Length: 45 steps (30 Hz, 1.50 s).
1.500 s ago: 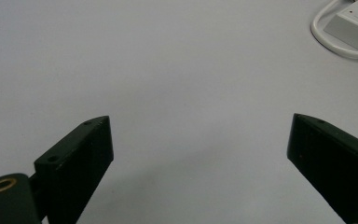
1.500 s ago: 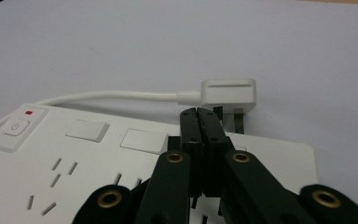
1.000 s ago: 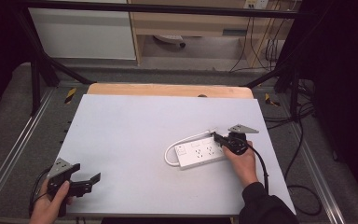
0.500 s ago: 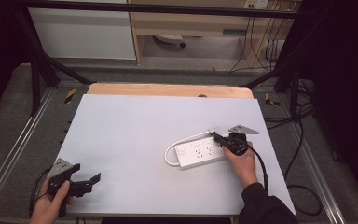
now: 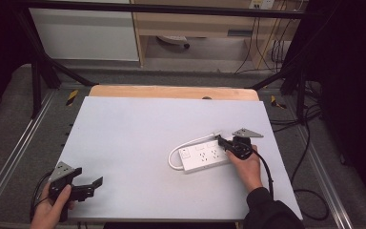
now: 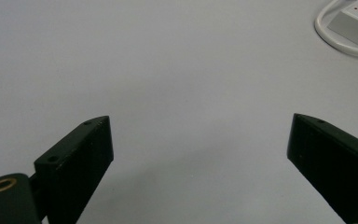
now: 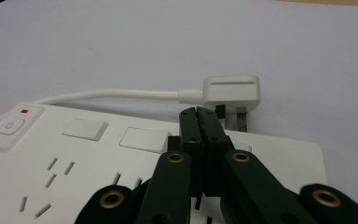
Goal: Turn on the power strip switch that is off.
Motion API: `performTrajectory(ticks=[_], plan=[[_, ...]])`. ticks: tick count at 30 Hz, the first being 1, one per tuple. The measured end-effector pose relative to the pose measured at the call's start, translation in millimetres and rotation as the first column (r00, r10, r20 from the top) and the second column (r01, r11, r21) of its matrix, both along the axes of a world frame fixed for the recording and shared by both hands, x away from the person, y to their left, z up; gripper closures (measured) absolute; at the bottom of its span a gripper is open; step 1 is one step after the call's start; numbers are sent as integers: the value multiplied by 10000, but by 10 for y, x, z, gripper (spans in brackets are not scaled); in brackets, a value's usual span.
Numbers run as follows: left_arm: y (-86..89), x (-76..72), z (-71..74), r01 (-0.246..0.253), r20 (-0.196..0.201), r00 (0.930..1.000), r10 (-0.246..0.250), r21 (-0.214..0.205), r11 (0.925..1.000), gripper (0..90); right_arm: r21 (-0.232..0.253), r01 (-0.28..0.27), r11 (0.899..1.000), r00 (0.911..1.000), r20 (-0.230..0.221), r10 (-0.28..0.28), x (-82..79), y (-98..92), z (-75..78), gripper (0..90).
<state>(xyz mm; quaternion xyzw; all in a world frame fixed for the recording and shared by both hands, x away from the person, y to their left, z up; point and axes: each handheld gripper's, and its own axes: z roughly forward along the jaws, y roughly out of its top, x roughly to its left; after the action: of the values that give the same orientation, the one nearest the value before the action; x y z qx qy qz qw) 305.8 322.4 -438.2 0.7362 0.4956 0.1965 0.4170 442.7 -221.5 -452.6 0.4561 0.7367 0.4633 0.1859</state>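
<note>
— where's the power strip (image 5: 202,157) from your tongs?

— right under my right tongs (image 7: 200,122). they're pressed together, holding nothing that i can see, tips over its near end. its long axis runs away to their left, toward the switch (image 7: 9,126).

— and the plug (image 7: 230,92)?

— just past the tips, lying on the bench (image 5: 138,138) beside the strip, prongs toward me, its cord (image 7: 116,94) looping back along the far edge.

— the other hand?

— my left tongs (image 6: 200,154) are spread wide over bare bench, well away; the strip sits far off ahead-right of them. nothing lies between. the right is much nearer, i'd judge.
</note>
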Motion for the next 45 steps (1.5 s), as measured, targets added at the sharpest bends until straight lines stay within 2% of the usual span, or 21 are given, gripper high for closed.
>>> performTrajectory(ticks=[13, 21, 37, 40, 45], plan=[[0, -1, 0, -34, 15, 10000, 34, -34, 10000, 69, -51, 20, 10000, 10000, -61, -21, 7, -9, 13, 900], [0, -1, 0, -43, 16, 10000, 43, -36, 10000, 69, -90, 4, 10000, 10000, 51, -4, 8, -25, 48, 900], [4, -3, 1, -59, 21, 10000, 59, -31, 10000, 69, -293, -131, 9995, 9998, 123, 134, 24, -4, 191, 898], [5, -2, 0, -61, 24, 10000, 61, -35, 10000, 69, -339, -157, 9993, 9998, 139, 162, 38, -4, 235, 865], [5, -4, 1, -61, 20, 10000, 61, -28, 10000, 69, -393, -143, 9991, 9998, 113, 148, 59, 9, 311, 761]])
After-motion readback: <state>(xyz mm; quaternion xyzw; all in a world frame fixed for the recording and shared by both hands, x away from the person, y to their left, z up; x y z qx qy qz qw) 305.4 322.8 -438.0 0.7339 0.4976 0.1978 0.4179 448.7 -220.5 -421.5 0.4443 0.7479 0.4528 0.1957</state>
